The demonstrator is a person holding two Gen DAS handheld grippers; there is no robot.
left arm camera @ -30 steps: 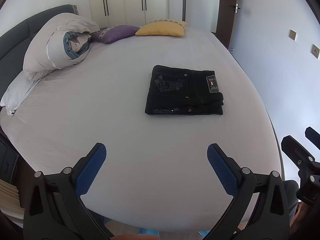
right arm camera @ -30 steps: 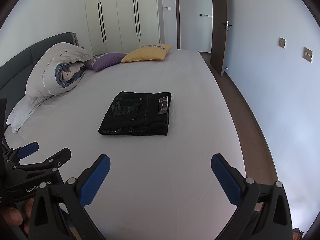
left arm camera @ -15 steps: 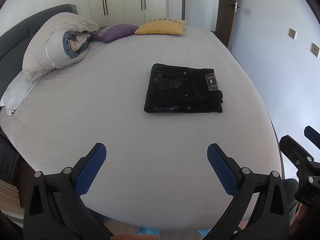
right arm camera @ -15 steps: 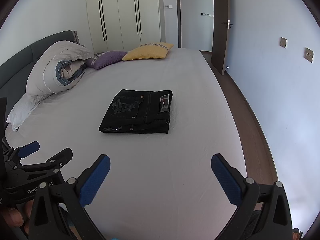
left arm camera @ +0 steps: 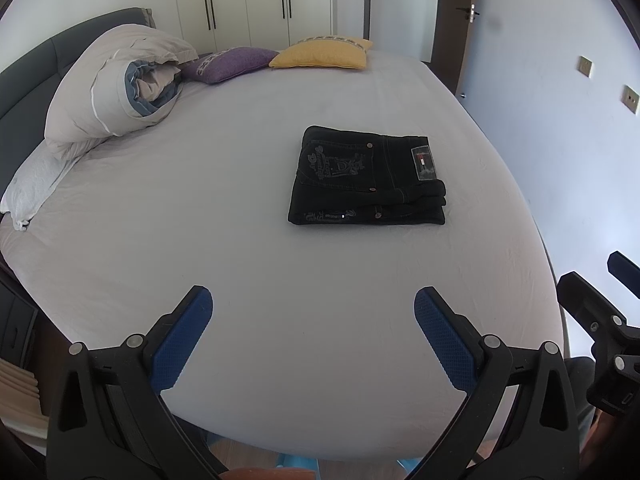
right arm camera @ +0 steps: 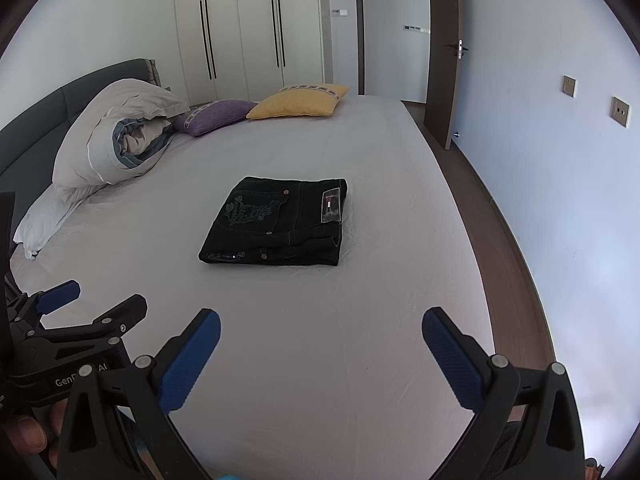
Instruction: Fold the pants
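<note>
Black pants [left arm camera: 366, 178] lie folded into a compact rectangle on the white bed sheet [left arm camera: 224, 216], back pocket embroidery and a label facing up; the same pants [right arm camera: 276, 222] show in the right wrist view. My left gripper [left arm camera: 312, 312] is open and empty, held well back near the foot edge of the bed. My right gripper [right arm camera: 320, 332] is also open and empty, equally far from the pants. The left gripper [right arm camera: 92, 312] shows at the left edge of the right wrist view, and the right gripper [left arm camera: 600, 292] at the right edge of the left wrist view.
A rolled duvet [left arm camera: 116, 88], a white pillow [left arm camera: 36, 184], a purple cushion [left arm camera: 232, 64] and a yellow cushion [left arm camera: 324, 54] lie near the dark headboard [left arm camera: 48, 64]. Wardrobe doors [right arm camera: 248, 36] stand behind. An open door [right arm camera: 444, 52] and a wood floor strip [right arm camera: 492, 216] run along the right wall.
Both grippers have drawn back and risen slightly, so the pants look a little farther away. The pants have not moved and both grippers stay open.
</note>
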